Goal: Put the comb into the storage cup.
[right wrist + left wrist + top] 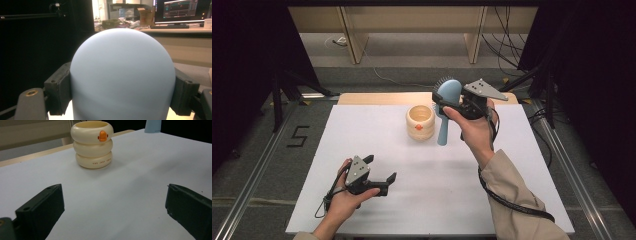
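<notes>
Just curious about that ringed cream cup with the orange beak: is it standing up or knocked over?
Upright. The cream cup stands on its base on the white table, open rim up, beside the blue hairbrush.

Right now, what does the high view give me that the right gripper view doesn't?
High view alone: the brush's handle hanging tip-down to the white table, bristles at the head's far side, the cream duck cup just left of it, and the left claw open low on the table.

Right gripper view alone: both pads pressed against the head's sides, plus a desk with a monitor behind.

Both: the blue hairbrush held by the right claw.
</notes>
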The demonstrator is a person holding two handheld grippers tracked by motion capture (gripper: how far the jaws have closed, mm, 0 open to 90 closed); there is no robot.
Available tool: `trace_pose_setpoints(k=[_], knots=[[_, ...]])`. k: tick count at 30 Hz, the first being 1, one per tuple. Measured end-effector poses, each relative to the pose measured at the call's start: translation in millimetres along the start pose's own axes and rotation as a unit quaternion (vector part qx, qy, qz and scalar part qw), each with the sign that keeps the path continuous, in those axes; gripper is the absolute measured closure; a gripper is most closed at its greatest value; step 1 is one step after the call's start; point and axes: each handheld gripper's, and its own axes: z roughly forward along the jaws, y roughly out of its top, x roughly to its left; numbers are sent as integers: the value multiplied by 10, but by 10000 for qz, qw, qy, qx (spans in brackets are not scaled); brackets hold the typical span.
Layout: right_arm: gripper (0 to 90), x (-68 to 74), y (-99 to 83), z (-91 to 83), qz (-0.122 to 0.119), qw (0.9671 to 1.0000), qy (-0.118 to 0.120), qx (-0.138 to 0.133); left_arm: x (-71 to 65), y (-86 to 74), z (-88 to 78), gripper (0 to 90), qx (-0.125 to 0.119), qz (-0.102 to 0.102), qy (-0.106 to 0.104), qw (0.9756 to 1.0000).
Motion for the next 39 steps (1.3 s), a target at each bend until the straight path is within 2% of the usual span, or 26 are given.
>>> trace_pose_setpoints(k=[17, 39], knots=[[212, -33, 65, 45, -7, 10000, -71, -49, 4, 1, 0, 16, -9, -10, 16, 10000], [212, 8, 152, 175, -83, 9999, -110, -105, -1, 7, -3, 16, -24, -8, 3, 10000]])
